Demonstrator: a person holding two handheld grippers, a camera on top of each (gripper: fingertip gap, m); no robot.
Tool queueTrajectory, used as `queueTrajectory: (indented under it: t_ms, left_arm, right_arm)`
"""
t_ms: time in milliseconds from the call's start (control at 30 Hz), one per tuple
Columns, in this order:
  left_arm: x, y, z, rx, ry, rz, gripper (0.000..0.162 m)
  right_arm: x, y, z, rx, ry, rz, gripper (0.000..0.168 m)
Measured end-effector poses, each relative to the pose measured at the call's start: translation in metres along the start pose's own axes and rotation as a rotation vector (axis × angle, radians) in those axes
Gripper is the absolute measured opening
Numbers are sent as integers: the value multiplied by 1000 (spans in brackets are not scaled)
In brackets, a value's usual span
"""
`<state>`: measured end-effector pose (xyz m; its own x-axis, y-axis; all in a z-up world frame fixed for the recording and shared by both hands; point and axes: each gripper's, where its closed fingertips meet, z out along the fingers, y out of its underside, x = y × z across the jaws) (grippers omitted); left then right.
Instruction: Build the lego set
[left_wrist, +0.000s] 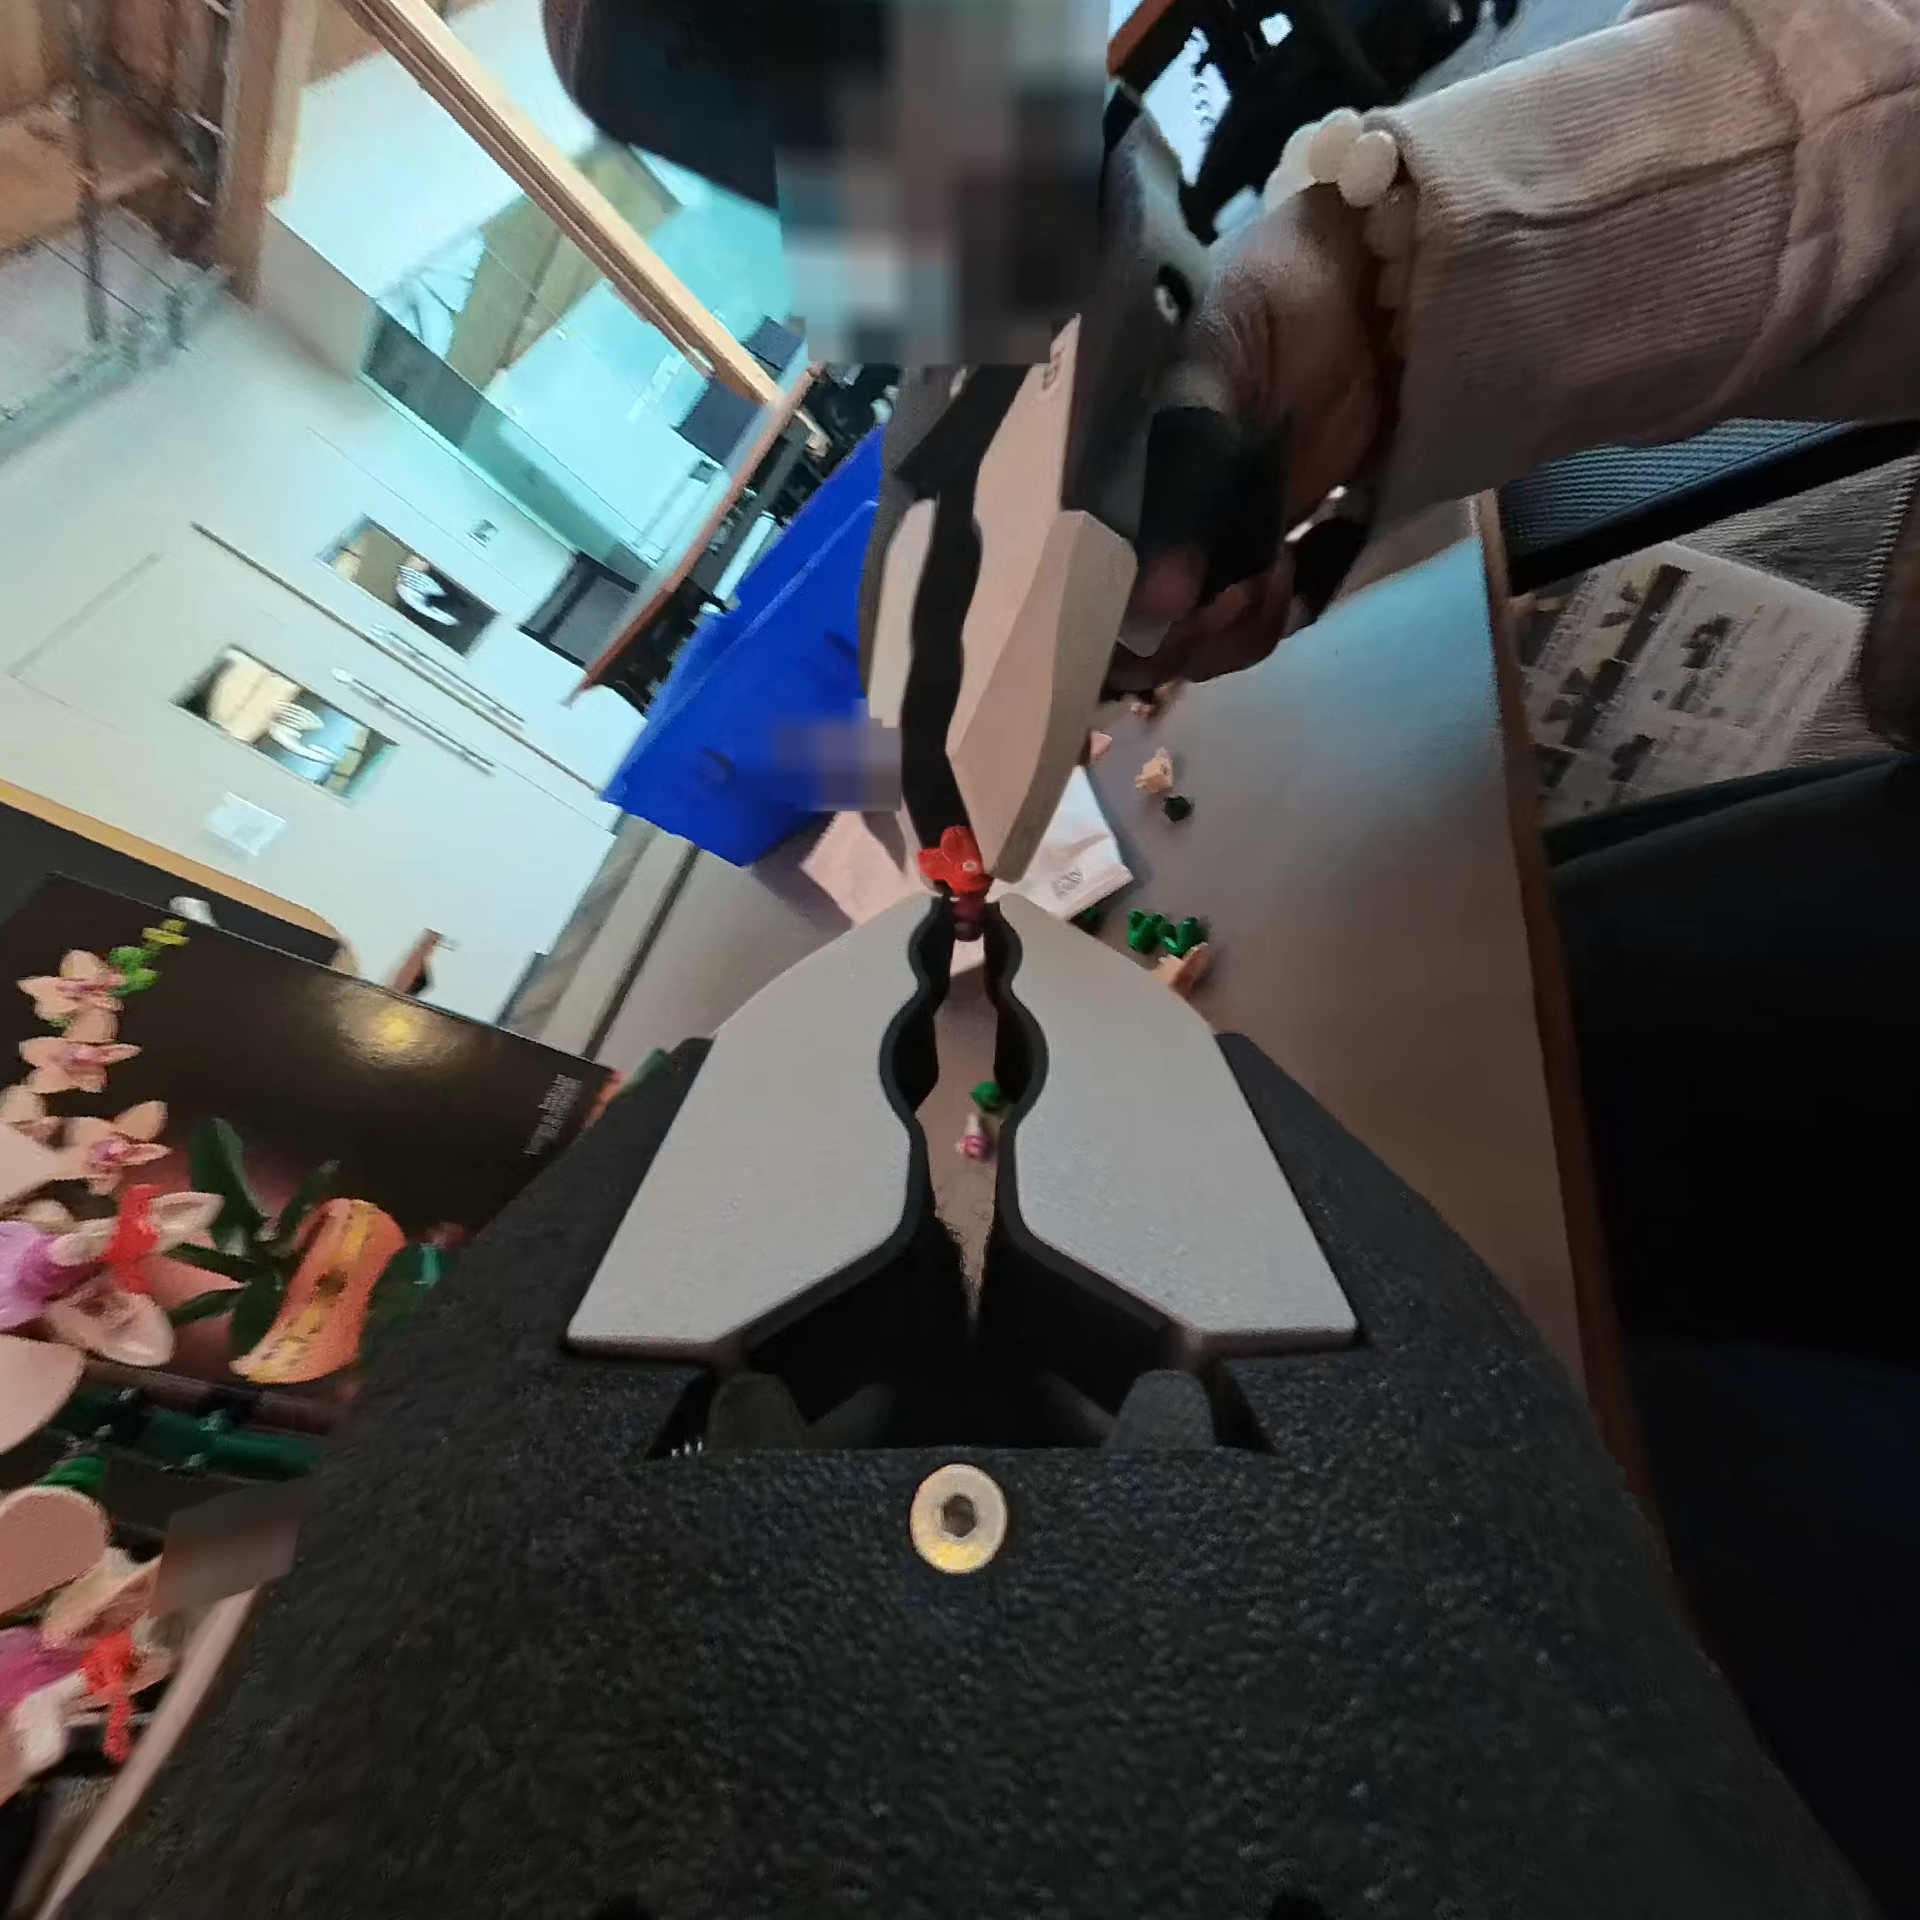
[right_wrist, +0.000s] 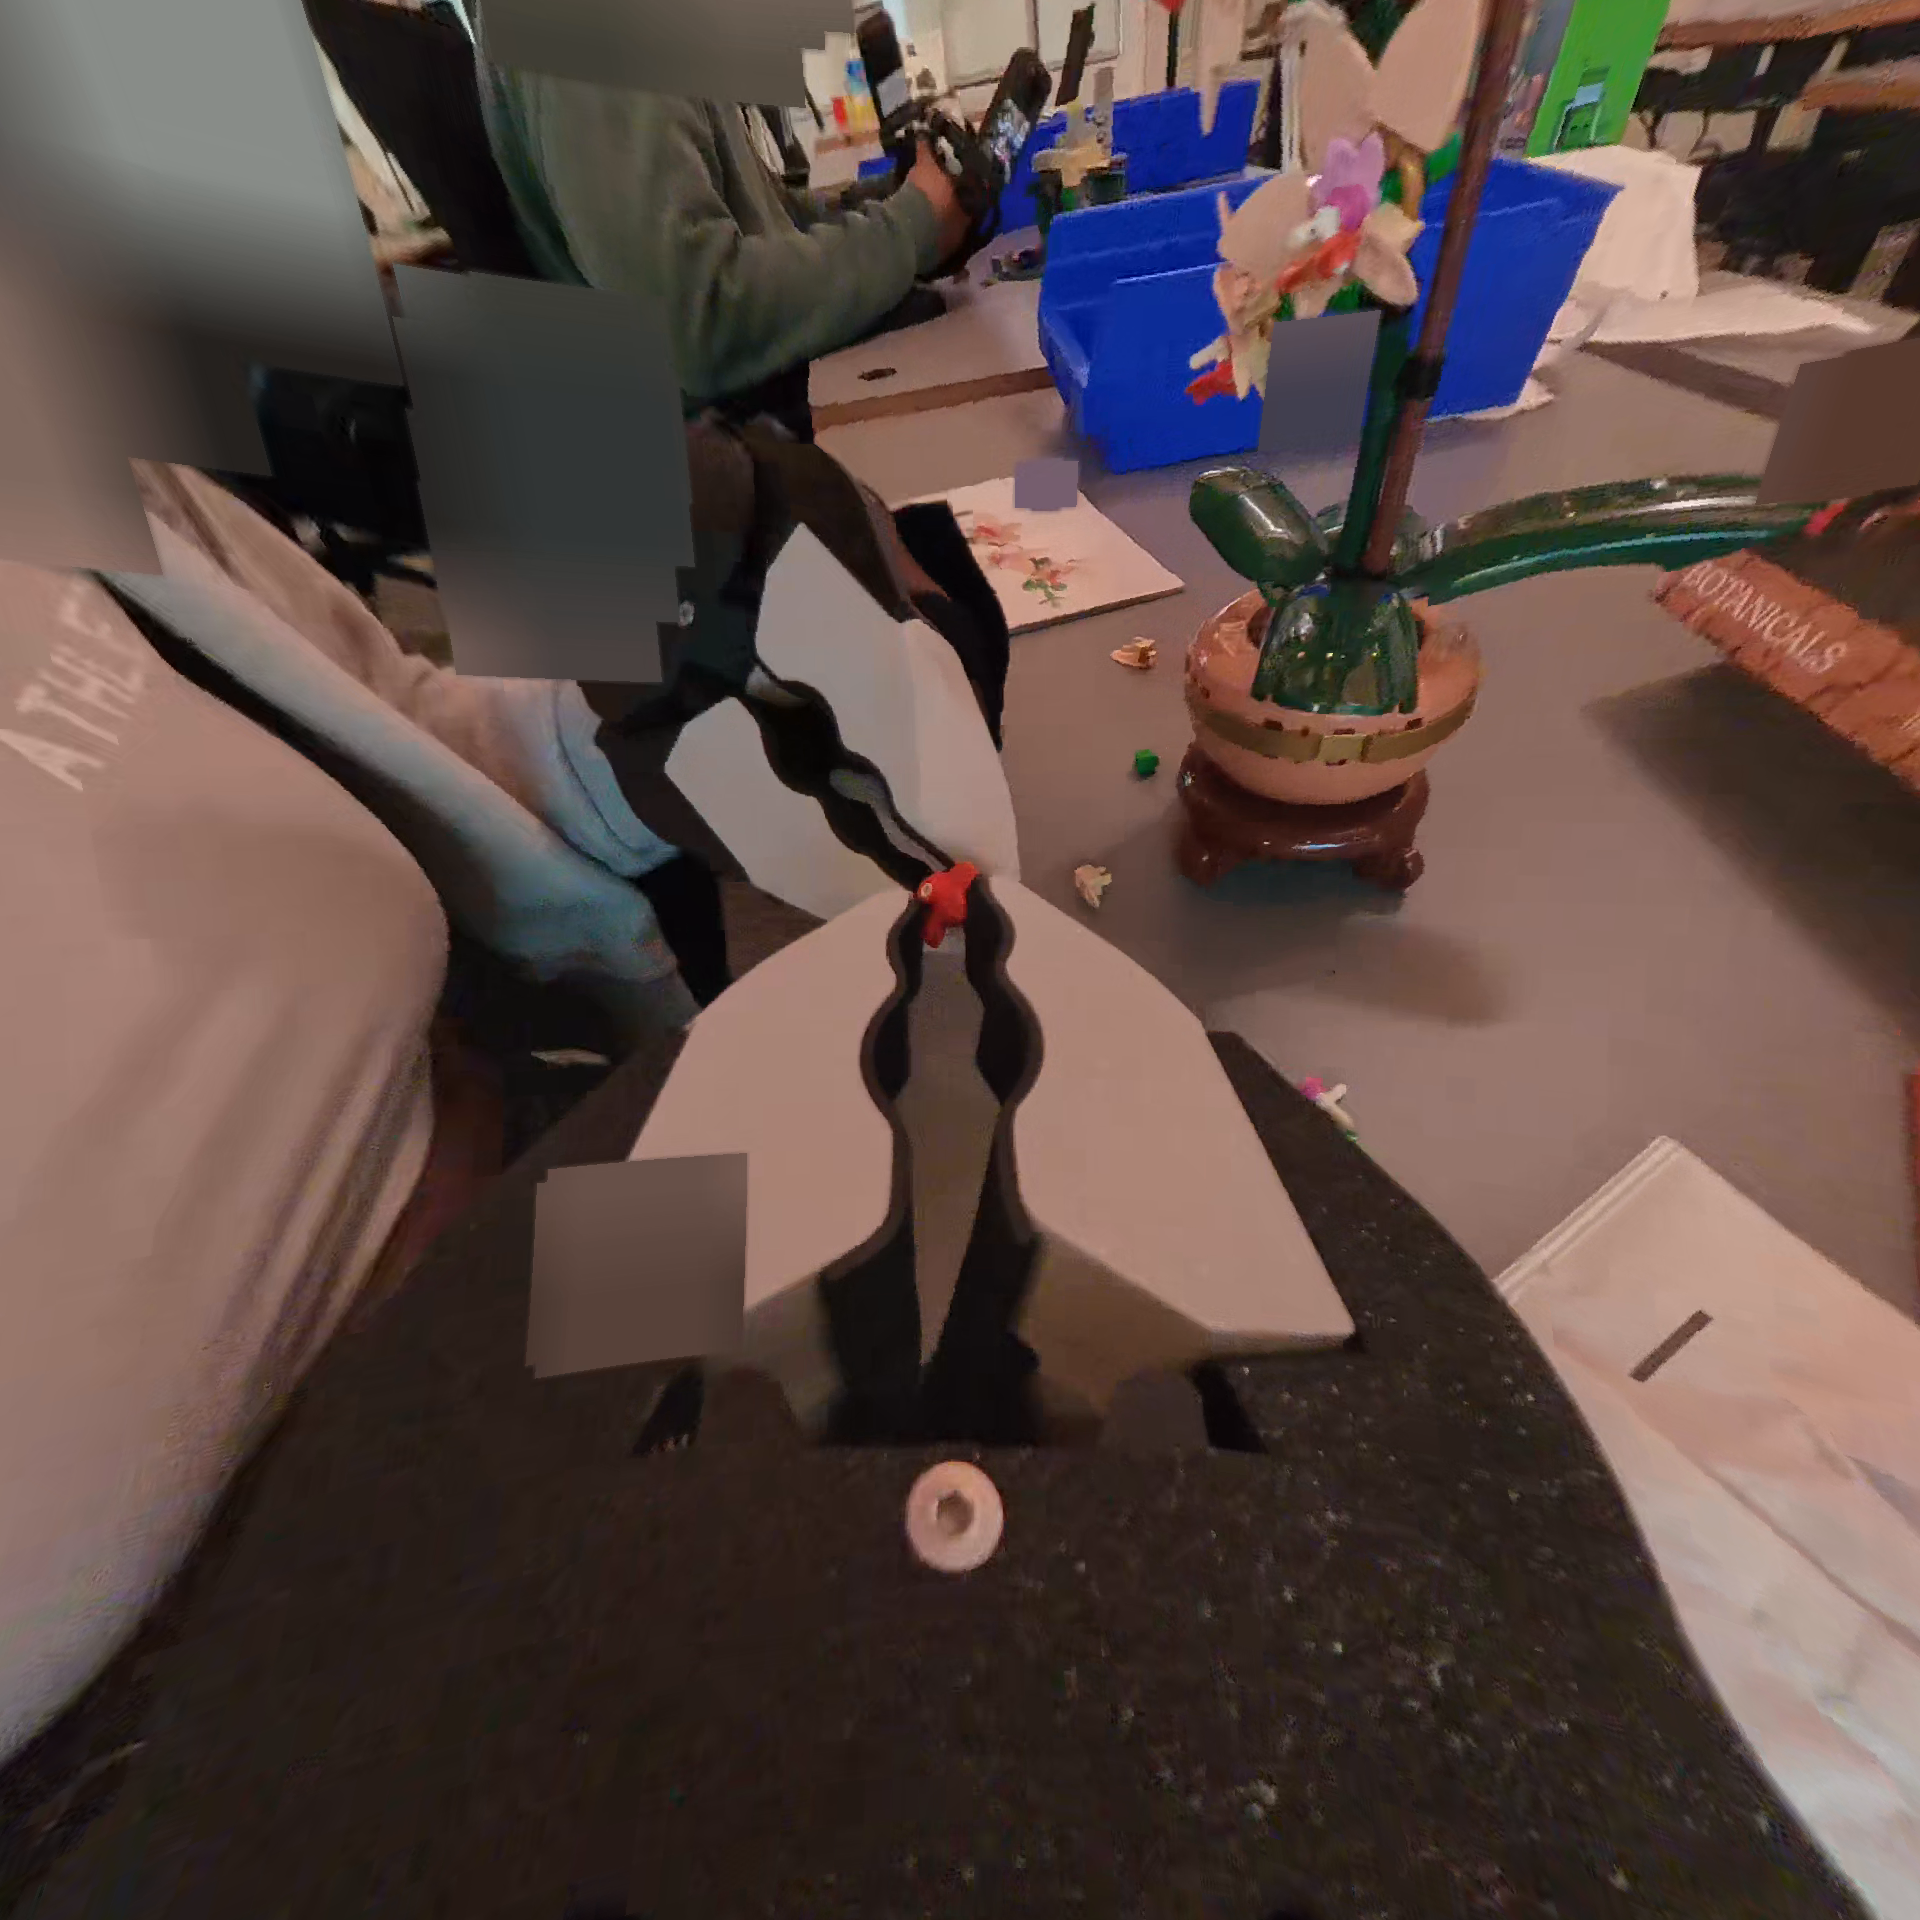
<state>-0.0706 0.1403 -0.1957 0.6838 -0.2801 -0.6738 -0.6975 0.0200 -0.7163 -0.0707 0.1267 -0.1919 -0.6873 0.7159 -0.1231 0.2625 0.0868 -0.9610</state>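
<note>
Red piece (left_wrist: 951, 858): I see one, tip to tip between both grippers.
Left gripper (left_wrist: 966, 914): clamped on a dark-pink piece (left_wrist: 966, 918) under it.
Right gripper (right_wrist: 948, 902): clamped on the red piece.
Orchid model (right_wrist: 1330, 665): one, well apart.

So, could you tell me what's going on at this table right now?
A person holding two handheld grippers is building a Lego orchid. The right gripper pinches a small red piece; the left gripper is shut on a small dark pink piece, tip to tip with it. The partly built orchid in its pot stands on the grey table among loose pieces.
</note>
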Motion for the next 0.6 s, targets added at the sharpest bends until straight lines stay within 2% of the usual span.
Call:
queueTrajectory:
  t_ms: [233,333,533,600]
  left_arm:
    - [24,10,4,-26,248,-319,5]
    - [24,2,4,34,309,-516,4]
    - [13,-16,5,221,375,-898,0]
    - [9,-13,6,220,288,-814,0]
  right_arm:
    - [-4,21,1,-119,141,-533,5]
    - [-6,16,-5,-126,256,-810,6]
    - [-19,-11,-13,70,424,-950,2]
    - [-20,-7,-9,51,411,-923,2]
